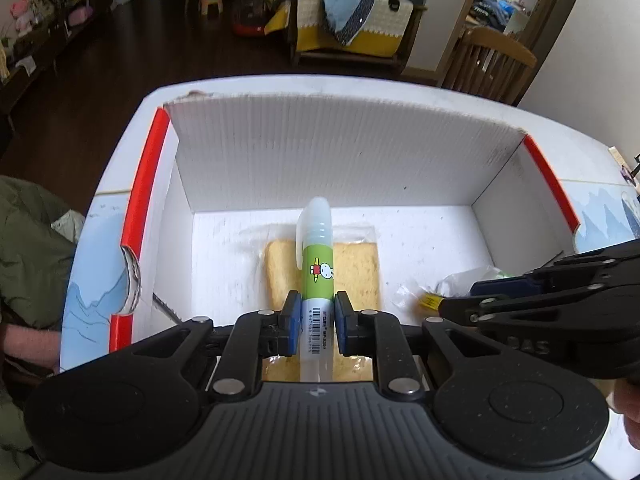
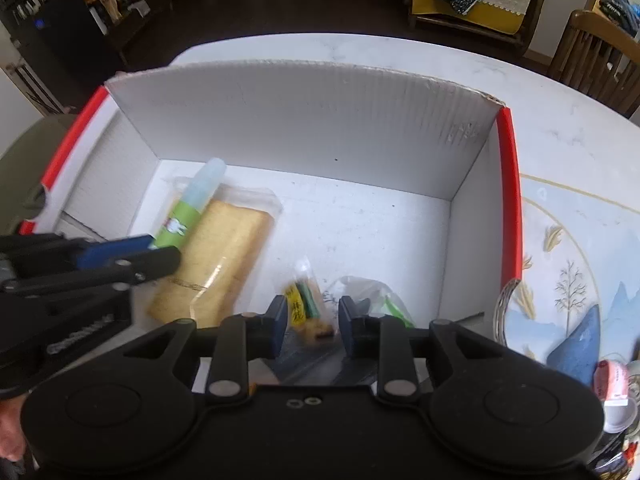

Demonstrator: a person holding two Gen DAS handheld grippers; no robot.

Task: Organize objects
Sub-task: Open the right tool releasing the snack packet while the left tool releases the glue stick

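L wrist view
Left claw (image 1: 316,312): clamped on the green-labelled glue stick with translucent cap (image 1: 317,256); blue pads press both sides of its lower body w/ barcode.
Glue stick: points fwd from the claw, over the white corrugated cardboard box with red rim (image 1: 344,152), above the clear-wrapped pale yellow sponge-like slab (image 1: 360,272) lying flat on box floor.
Right claw (image 1: 500,288): enters from R, low in box, near a crinkled clear plastic bag (image 1: 464,282).
Bench: white marbled top (image 1: 568,136) carries the box.

R wrist view
Right claw (image 2: 313,322): parted, nothing betw the pads; the small clear packet with yellow and green contents (image 2: 304,300) lies on box floor just beyond the tips.
Left claw (image 2: 160,250): at L, grips the glue stick (image 2: 192,204) beside/over the slab (image 2: 224,252); blurred.
Box (image 2: 304,112): ribbed walls, scuffed floor.
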